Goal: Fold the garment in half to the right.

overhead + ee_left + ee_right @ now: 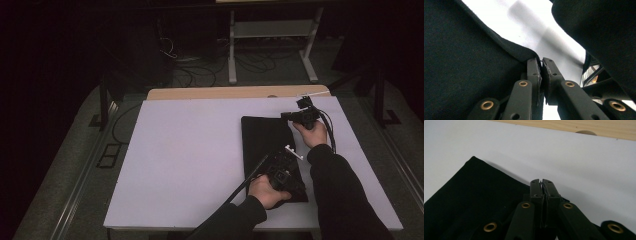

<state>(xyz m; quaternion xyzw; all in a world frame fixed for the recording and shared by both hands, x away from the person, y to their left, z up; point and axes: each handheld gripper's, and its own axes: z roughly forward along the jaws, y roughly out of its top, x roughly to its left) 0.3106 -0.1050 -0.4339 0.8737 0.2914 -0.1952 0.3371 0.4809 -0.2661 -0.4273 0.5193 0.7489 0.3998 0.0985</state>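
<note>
My left claw sits at the lower middle of the left gripper view, its two black jaws pressed nearly together on a corner of the black cloth, whose hemmed edge runs down from the upper left of that frame straight into the pinch. In the high view this same left claw lies right of centre in the lower half of the frame, over the near end of the black cloth, with my left hand wrapped round its body just below.

My right claw rises from the bottom middle of the right gripper view, jaws drawn tight, and the cloth's edge comes in from the left and goes under them; I take it that they grip the cloth, though the pinched bit itself is hidden behind the jaws. In the high view my right claw is in the right half of the frame, above centre, at the far right corner of the cloth, held by my right hand.

The cloth lies flat on the white table top, a dark upright rectangle right of the frame's middle, stretched between my two claws. A strip of bare wood shows along the table's top edge
</note>
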